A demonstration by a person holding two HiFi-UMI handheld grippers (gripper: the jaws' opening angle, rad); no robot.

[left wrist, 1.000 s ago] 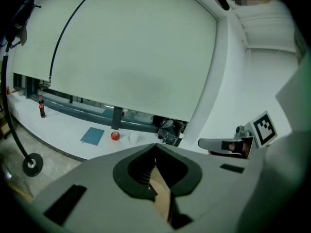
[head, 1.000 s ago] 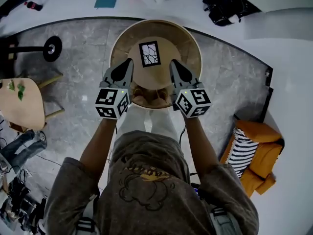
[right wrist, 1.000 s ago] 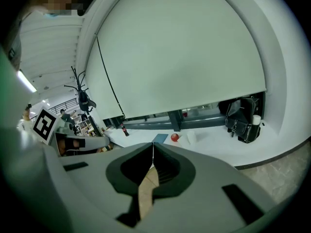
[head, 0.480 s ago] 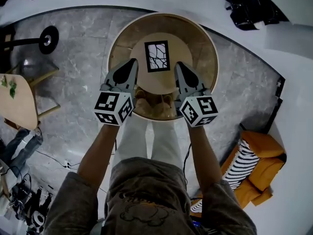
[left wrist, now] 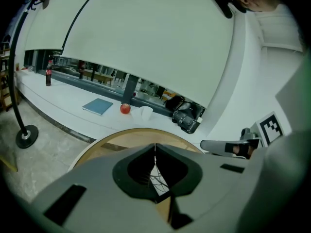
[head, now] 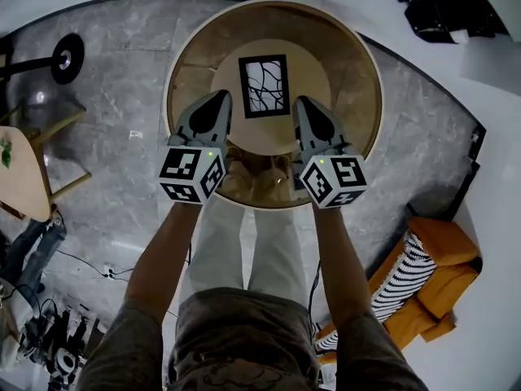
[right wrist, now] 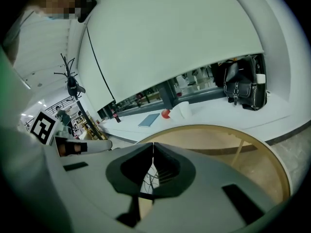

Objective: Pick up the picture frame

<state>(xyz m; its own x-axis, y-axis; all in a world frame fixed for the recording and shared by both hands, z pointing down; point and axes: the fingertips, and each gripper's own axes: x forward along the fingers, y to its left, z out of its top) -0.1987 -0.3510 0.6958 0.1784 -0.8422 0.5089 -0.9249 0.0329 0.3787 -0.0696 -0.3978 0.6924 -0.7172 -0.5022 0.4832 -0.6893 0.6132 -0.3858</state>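
A black picture frame (head: 264,85) with a white crackle-pattern picture lies flat on the small inner top of a round wooden table (head: 358,72). My left gripper (head: 221,102) hovers just left of the frame's near edge, jaws shut and empty. My right gripper (head: 303,106) hovers just right of it, also shut and empty. Neither touches the frame. In the left gripper view the frame (left wrist: 159,181) shows through the slit behind the closed jaws (left wrist: 155,147). The right gripper view shows the frame (right wrist: 149,178) likewise behind closed jaws (right wrist: 153,145).
A grey marble floor (head: 122,137) surrounds the table. An orange chair with a striped cushion (head: 423,267) stands at the right. A lamp base (head: 65,58) sits far left. A white ledge holds a black bag (left wrist: 187,116), a red apple (left wrist: 125,108), a cup and a blue book (left wrist: 98,106).
Both grippers have sunk toward the table and now sit closer to the frame's sides. The view has shifted so the table and frame look larger. The jaws stayed shut.
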